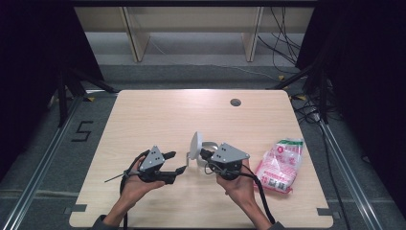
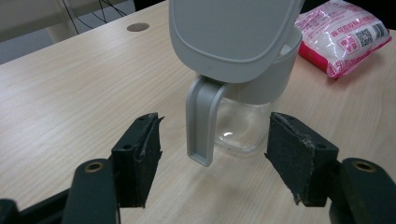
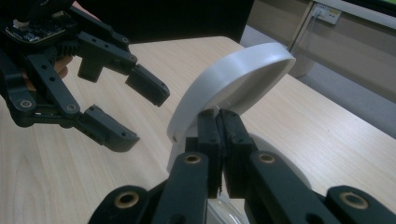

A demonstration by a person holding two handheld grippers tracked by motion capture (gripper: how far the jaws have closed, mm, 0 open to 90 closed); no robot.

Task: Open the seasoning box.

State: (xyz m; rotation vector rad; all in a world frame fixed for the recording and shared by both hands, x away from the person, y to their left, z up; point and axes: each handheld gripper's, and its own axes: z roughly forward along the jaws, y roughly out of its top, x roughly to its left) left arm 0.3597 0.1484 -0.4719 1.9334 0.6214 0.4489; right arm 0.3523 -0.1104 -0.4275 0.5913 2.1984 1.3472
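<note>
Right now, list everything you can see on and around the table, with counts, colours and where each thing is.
Jar: one, clear body with a white collar and handle, near the table's middle, between the two grippers.
Lid: one, white, hinged on the jar and tilted up open.
Bag: one, pink and white, lying flat near the table's right edge.
Table: one, light wood, with a round grey grommet near its far edge.
Shelving: one unit, pale wood, on the floor beyond the table.
Left gripper: one, black, jaws open and facing the jar's handle.
Right gripper: one, black, jaws shut, just under the raised lid.
Hands: two, one under each gripper.
</note>
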